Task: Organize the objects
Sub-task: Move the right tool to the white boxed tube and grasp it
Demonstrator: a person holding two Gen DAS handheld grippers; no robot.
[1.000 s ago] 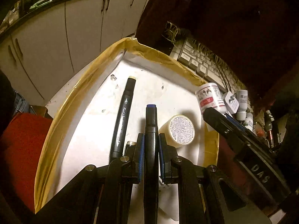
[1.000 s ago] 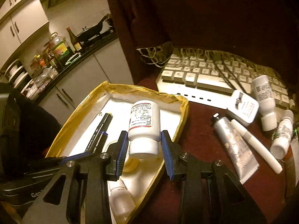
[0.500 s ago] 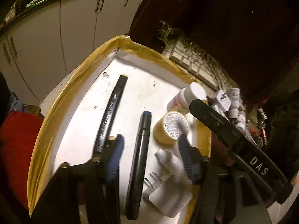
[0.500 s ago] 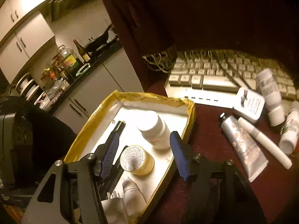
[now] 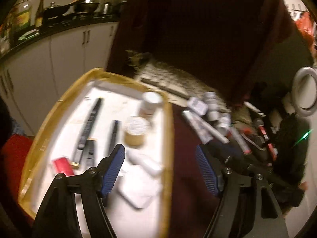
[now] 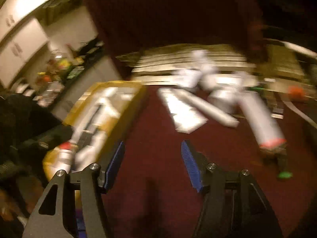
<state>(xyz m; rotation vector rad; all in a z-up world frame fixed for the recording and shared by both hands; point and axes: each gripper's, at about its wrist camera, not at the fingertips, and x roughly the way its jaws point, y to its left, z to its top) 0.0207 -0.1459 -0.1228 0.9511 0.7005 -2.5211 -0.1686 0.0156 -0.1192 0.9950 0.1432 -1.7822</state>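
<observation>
A white tray with a yellow rim (image 5: 168, 138) holds two black markers (image 5: 89, 127), a round yellow tub (image 5: 135, 131), a white pill bottle (image 5: 150, 104), a small white bottle and a white plug. My left gripper (image 5: 160, 168) is open and empty, above the tray's right rim. My right gripper (image 6: 152, 164) is open and empty over the dark red tablecloth (image 6: 158, 138), right of the tray (image 6: 128, 99). Loose tubes and bottles (image 6: 198, 107) lie ahead of it; this view is blurred.
A keyboard (image 5: 168, 75) lies behind the tray. More tubes, bottles and pens (image 5: 214, 119) are scattered on the cloth at the right. White kitchen cabinets (image 5: 59, 59) stand at the left. A red object (image 5: 63, 165) lies at the tray's near left.
My left gripper let go of the blue-capped marker in the tray, opened and swung right. My right gripper released the pill bottle in the tray, then moved right over the cloth.
</observation>
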